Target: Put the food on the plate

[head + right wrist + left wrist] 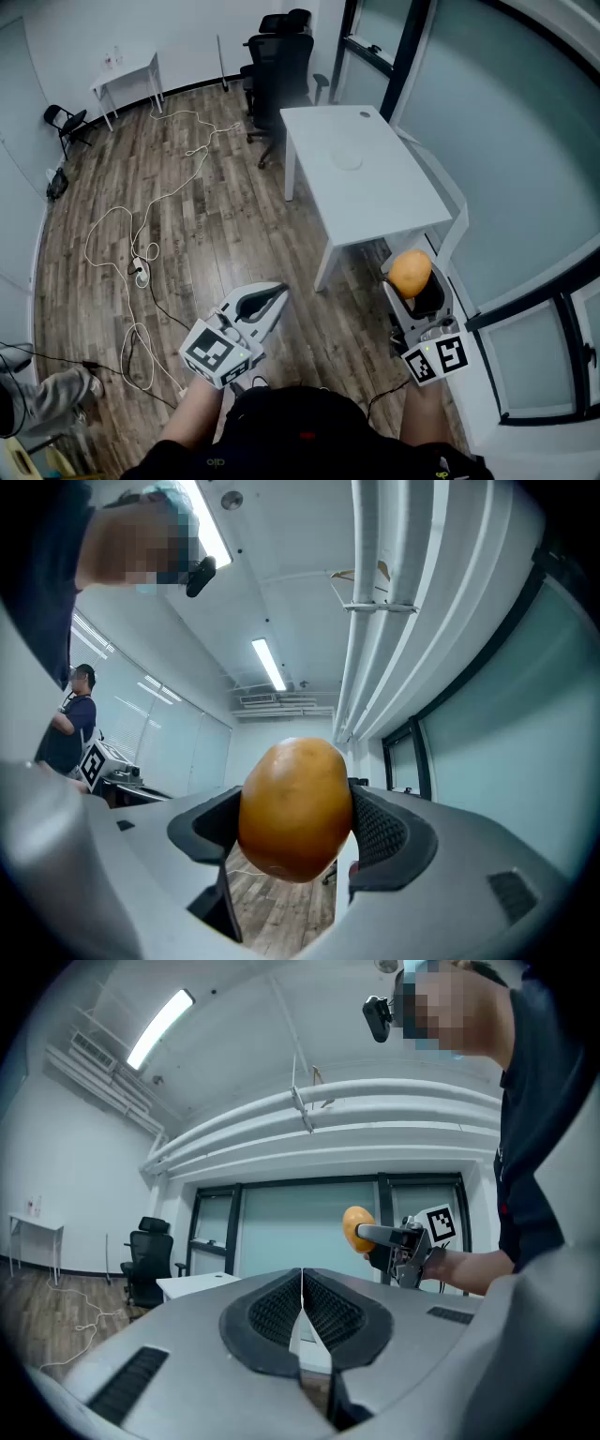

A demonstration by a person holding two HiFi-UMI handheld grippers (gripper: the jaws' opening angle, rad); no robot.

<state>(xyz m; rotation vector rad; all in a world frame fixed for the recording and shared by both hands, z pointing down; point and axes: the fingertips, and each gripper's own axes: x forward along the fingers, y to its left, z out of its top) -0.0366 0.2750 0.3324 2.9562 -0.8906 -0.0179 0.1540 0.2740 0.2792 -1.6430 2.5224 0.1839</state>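
An orange-brown, potato-like piece of food (pixel 410 271) sits between the jaws of my right gripper (pixel 413 281), which is shut on it and held up at the right, short of the white table (pixel 394 202). In the right gripper view the food (pixel 294 808) fills the gap between the black pads (pixel 380 829). A pale round plate (pixel 349 161) lies on the table, far ahead of both grippers. My left gripper (pixel 275 294) is shut with nothing in it, over the wood floor. In the left gripper view its jaws (pixel 302 1309) meet, and the food (pixel 355 1228) shows beyond them.
Black office chairs (pixel 279 58) stand behind the table. White and black cables (pixel 141 246) trail over the floor at the left. A small white table (pixel 127 77) and a folding chair (pixel 66 122) stand at the back left. A glass wall (pixel 525 169) runs along the right.
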